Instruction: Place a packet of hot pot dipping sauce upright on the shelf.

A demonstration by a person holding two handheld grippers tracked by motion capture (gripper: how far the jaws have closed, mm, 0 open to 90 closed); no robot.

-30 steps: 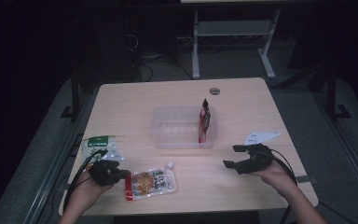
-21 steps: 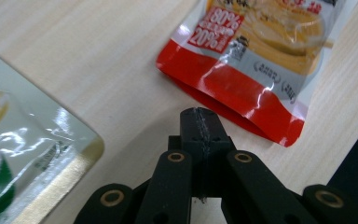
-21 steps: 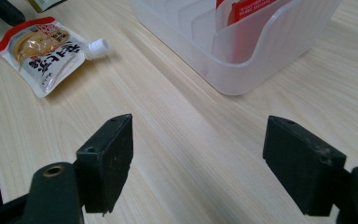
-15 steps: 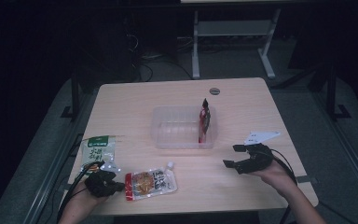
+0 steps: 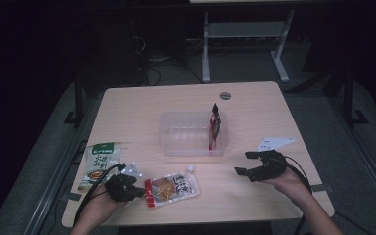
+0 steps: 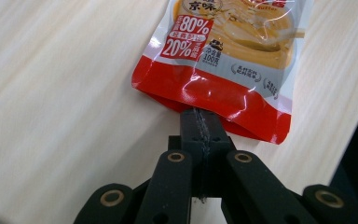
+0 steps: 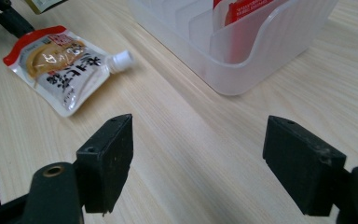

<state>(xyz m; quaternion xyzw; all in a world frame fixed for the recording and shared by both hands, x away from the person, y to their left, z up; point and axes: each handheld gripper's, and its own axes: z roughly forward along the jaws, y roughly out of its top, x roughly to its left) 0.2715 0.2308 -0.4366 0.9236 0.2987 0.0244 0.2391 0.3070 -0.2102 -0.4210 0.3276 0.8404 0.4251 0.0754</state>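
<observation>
A: What is the left gripper [image 6: 200,126] doing?

B: Its jaws are pressed together on the red bottom seam of a flat spouted pouch of orange-brown sauce [image 6: 228,51]. The pouch lies straight ahead of the gripper on the pale wooden bench [image 6: 51,93], its white screw cap at the far end from the jaws.

A: And in the high view?

B: The left gripper [image 5: 136,192] sits at the near left edge of the bench [image 5: 142,105], touching the pouch [image 5: 172,188], which stretches away from it toward the bench's middle. Just behind the gripper, on its outer side, lies a green-and-white printed snack packet [image 5: 99,164], with a small clear wrapper [image 5: 131,171] between packet and gripper.

A: The right gripper?

B: The right gripper [image 7: 198,161] has its jaws spread wide with nothing between them, only bare bench. Ahead of it, close by, stands a clear plastic rectangular tub [image 7: 261,46] with a red upright sachet [image 7: 247,9] leaning in the end nearest this gripper. Farther off to its left lies the pouch [image 7: 63,65], cap pointing toward the tub.

A: Anything beyond?

B: Past the tub, a small dark round disc [image 5: 225,95] lies near the far edge.
</observation>
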